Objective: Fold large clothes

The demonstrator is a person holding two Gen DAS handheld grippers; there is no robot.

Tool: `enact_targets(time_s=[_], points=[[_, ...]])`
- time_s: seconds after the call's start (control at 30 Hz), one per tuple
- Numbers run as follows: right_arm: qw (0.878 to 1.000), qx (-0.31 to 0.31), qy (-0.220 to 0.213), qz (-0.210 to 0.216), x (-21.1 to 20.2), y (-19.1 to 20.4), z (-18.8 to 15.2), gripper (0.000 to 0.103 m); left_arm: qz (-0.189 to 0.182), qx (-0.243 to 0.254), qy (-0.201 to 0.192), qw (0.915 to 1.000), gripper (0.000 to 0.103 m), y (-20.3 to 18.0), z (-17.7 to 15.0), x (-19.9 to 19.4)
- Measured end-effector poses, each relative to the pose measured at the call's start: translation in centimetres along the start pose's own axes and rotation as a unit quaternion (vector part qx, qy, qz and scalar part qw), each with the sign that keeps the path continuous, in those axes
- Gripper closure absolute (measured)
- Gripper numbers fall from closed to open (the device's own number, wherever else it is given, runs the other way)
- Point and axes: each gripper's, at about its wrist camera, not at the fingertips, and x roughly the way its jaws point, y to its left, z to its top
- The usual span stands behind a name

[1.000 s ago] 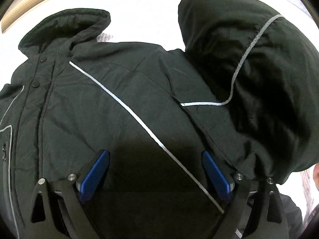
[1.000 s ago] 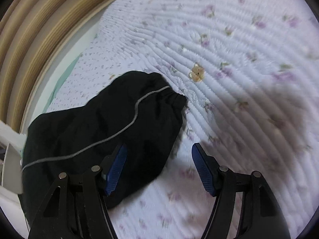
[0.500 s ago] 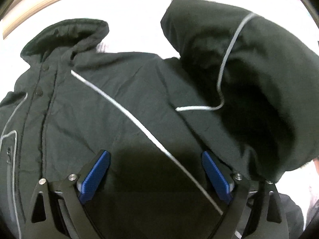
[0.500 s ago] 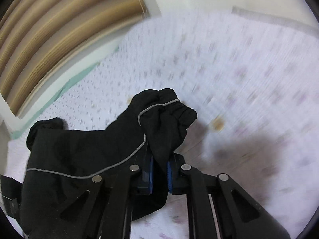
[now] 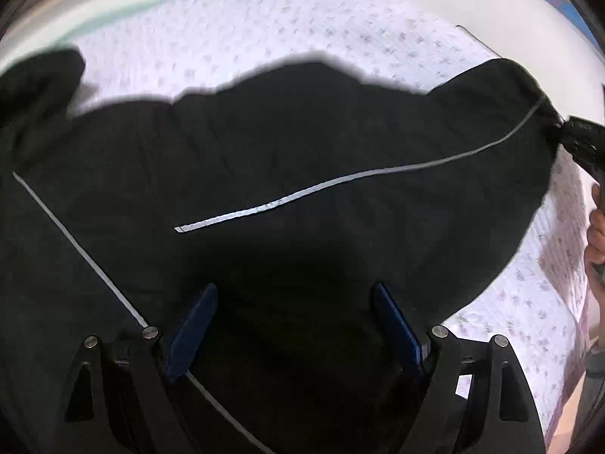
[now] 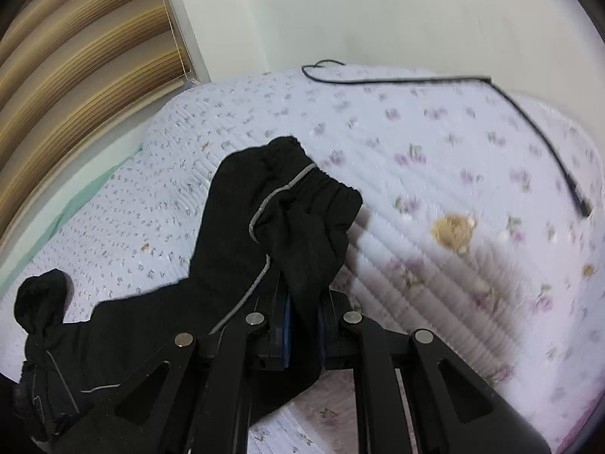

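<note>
While the quilted floral bedspread (image 6: 435, 159) stretches away ahead of both tongs, the black jacket (image 5: 302, 143) lies spread on it, filling nearly all of the left wrist view and running under and past the left gripper (image 5: 295, 325). Its sleeve (image 6: 272, 227) is drawn out to the right of those tongs, a thin grey reflective stripe (image 5: 340, 183) running along it toward the cuff (the stripe shows again in the right wrist view, curving down to the pads). The right gripper (image 6: 302, 321) is pressed together on the gathered cuff end, black fabric pinched between its blue pads (image 6: 287, 325) and bunching up just ahead of them. The left gripper's jaws stand spread wide over the jacket body; whether its pads (image 5: 193, 325) touch the cloth is hard to tell, since the fabric there is in deep shadow. A hand (image 5: 595, 234) shows at the far right edge of the left wrist view. Beyond the right tongs, a black cable (image 6: 529, 121) lies across the bedspread's far side, and striped blinds (image 6: 75, 56) hang up to the left.
</note>
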Motion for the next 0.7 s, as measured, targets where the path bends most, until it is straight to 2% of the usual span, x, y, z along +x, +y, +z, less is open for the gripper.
enact_targets(time_s=[0.03,0.1,0.23,0.37,0.47,0.53,0.7], points=[[1.0,0.0,0.002,0.009,0.8,0.0,0.1,0.089,-0.008,-0.006,-0.002,0.9999,0.017,0.3,0.0,-0.3],[0.998,-0.001,0.006,0.058,0.8,0.3,0.2,0.089,-0.013,-0.011,-0.01,0.9998,0.017,0.9,0.0,-1.1],[0.992,-0.029,0.004,0.124,-1.3,2.7,-0.1,0.089,0.007,-0.011,-0.041,0.9991,0.018,1.9,-0.8,-4.8],[0.983,-0.075,0.015,0.167,-3.6,8.4,-0.9,0.089,0.057,-0.005,-0.088,0.9945,0.018,3.9,-2.1,-11.5],[0.972,-0.112,0.031,0.203,-5.6,13.1,-1.8,0.089,0.096,-0.017,-0.11,0.9891,0.018,6.5,-4.4,-16.1],[0.963,-0.143,0.043,0.225,-6.3,17.6,-3.1,0.089,0.135,-0.033,-0.117,0.9833,0.018,8.7,-6.2,-19.1],[0.934,-0.219,0.067,0.273,-9.2,27.8,-8.6,0.089,0.19,-0.072,-0.126,0.9709,0.018,13.4,-10.5,-23.6]])
